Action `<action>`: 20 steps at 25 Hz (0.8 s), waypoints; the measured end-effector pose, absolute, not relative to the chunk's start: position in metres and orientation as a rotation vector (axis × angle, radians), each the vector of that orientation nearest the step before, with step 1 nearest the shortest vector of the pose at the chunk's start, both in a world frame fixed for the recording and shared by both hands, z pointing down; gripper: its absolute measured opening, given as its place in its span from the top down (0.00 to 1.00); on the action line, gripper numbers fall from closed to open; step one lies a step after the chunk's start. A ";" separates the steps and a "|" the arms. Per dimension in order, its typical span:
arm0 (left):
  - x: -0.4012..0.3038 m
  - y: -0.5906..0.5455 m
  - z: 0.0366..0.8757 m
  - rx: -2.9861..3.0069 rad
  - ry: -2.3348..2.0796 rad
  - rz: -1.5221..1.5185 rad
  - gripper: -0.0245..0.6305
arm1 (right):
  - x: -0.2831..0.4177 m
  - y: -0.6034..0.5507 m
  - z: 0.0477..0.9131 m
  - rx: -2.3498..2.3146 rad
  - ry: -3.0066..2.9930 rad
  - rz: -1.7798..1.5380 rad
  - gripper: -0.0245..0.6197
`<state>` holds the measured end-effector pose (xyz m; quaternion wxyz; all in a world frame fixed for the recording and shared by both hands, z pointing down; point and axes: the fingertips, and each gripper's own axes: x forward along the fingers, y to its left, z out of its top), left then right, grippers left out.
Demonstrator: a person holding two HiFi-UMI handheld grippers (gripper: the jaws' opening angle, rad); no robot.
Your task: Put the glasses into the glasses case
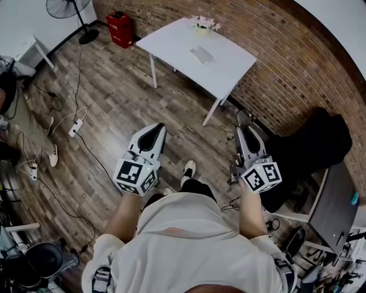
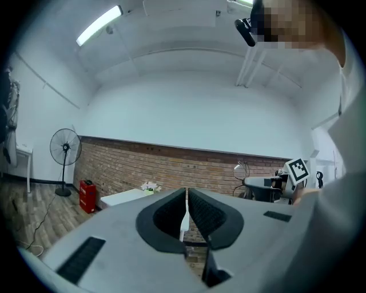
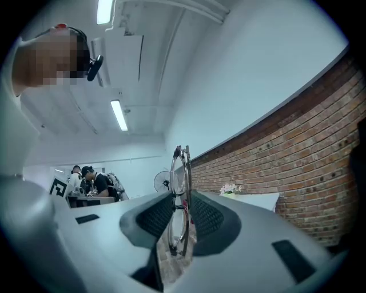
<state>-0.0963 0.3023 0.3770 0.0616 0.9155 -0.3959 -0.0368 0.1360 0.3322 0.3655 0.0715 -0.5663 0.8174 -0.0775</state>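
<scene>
The folded glasses (image 3: 182, 171) stand upright between the pads of my right gripper (image 3: 182, 197), which is shut on them. In the head view the glasses (image 1: 244, 118) stick out past the tip of the right gripper (image 1: 243, 129), held level at my right side. My left gripper (image 1: 156, 129) is also held level, at my left side. Its jaws (image 2: 187, 191) are shut with nothing between them. A grey glasses case (image 1: 201, 55) lies on the white table (image 1: 171, 43) some way ahead of both grippers. I stand on the wooden floor, apart from the table.
A small pot of flowers (image 1: 202, 26) sits at the table's far edge by the brick wall. A red container (image 1: 120, 28) and a standing fan (image 1: 71, 8) are at the far left. Cables and a power strip (image 1: 74, 127) lie on the floor. A black chair (image 1: 311, 143) is at the right.
</scene>
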 end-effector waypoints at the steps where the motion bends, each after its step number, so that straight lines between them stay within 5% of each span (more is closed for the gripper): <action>1: -0.096 0.302 0.378 2.768 -1.193 -0.112 0.92 | 0.136 0.332 0.366 -1.702 2.457 -0.232 0.73; 20: -0.087 0.269 0.396 2.721 -1.154 -0.087 0.92 | 0.139 0.296 0.372 -1.655 2.481 -0.270 0.73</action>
